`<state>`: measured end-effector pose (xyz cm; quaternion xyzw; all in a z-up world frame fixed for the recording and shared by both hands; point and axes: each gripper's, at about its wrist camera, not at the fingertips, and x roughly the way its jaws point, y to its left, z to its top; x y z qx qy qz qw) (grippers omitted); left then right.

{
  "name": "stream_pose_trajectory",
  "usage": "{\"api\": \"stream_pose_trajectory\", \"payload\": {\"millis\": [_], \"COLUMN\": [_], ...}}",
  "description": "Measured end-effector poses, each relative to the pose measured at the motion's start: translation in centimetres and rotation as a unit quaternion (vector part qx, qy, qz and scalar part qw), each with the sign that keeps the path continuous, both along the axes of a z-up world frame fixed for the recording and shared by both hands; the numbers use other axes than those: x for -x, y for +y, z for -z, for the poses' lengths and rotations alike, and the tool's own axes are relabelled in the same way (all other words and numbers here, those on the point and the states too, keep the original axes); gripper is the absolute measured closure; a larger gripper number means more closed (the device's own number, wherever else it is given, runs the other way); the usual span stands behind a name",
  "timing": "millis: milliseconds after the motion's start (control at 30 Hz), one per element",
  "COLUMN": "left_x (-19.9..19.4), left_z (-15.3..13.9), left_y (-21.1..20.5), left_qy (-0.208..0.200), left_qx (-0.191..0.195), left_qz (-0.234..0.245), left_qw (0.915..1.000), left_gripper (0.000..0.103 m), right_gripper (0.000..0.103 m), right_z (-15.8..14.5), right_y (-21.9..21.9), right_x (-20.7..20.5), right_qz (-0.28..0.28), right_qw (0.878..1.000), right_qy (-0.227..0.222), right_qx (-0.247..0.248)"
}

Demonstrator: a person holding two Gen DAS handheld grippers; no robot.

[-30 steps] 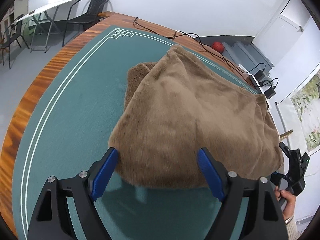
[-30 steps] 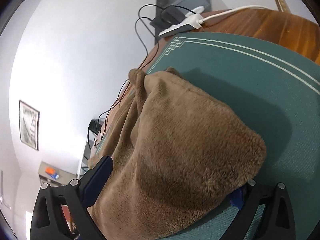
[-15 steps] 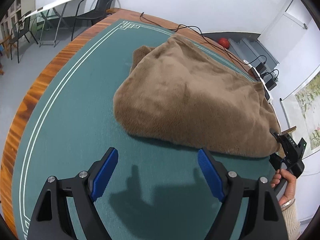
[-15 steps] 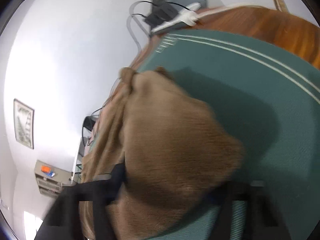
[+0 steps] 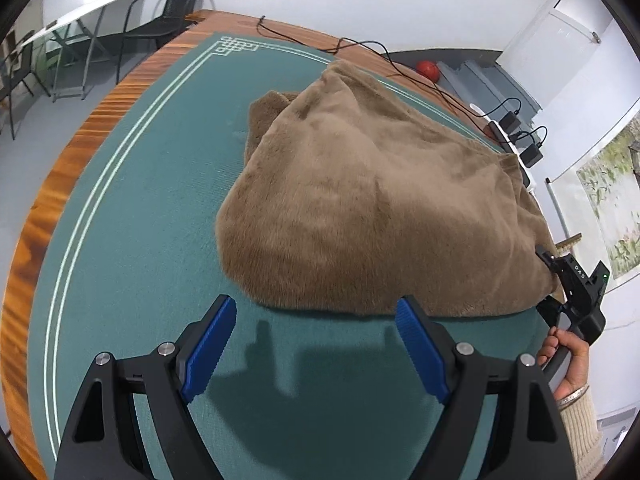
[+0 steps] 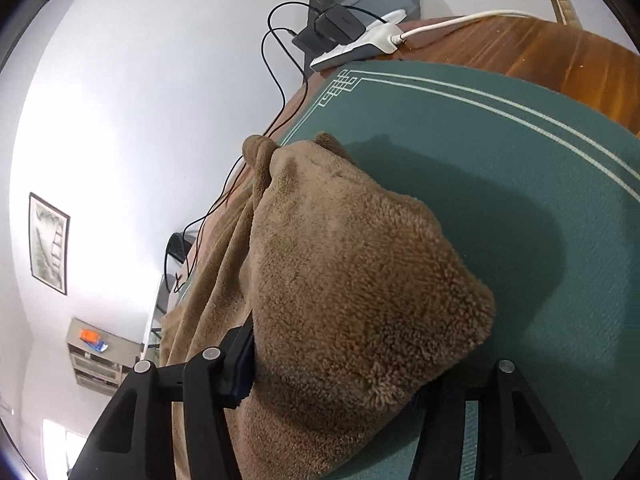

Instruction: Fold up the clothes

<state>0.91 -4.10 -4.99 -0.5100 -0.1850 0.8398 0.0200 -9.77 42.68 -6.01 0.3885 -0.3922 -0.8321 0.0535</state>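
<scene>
A brown fleece garment (image 5: 372, 208) lies in a loose, doubled-over heap on the green mat (image 5: 140, 200). My left gripper (image 5: 316, 344) is open, its blue pads (image 5: 208, 352) just short of the garment's near edge and holding nothing. At the garment's right corner, a hand holds my right gripper (image 5: 576, 288). In the right wrist view the fleece (image 6: 352, 288) bulges up between the fingers of that gripper (image 6: 332, 364), which are drawn in against it. The left finger (image 6: 240, 360) shows, while the cloth hides the right one.
A wooden table rim (image 5: 60, 152) borders the mat. A white power strip (image 6: 360, 46) with black chargers and cables (image 5: 400, 68) lies on the far edge. Off the table are a red ball (image 5: 427, 69) and black chairs (image 5: 168, 12).
My left gripper pulled back from the garment's edge, then came close again, staying open. The right gripper's fingers have drawn closer together on the fleece.
</scene>
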Motion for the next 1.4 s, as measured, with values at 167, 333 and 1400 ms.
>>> {"api": "stream_pose_trajectory", "payload": {"millis": [167, 333, 1400], "left_x": [1.2, 1.9, -0.7], "left_z": [0.5, 0.6, 3.2], "left_y": [-0.3, -0.7, -10.4], "left_qy": [-0.003, -0.001, -0.019], "left_qx": [0.002, 0.006, -0.039], "left_qz": [0.023, 0.039, -0.047], "left_qw": [0.9997, 0.9992, 0.9980], "left_gripper": [0.018, 0.018, 0.018], "right_gripper": [0.051, 0.057, 0.073], "right_z": [0.1, -2.2, -8.4], "right_y": [1.3, 0.6, -34.6], "right_x": [-2.2, -2.7, -3.5], "right_qz": [0.007, 0.011, -0.345], "right_qw": [1.000, 0.999, 0.886], "right_qy": [-0.009, 0.012, 0.190], "right_qx": [-0.019, -0.040, -0.245]}}
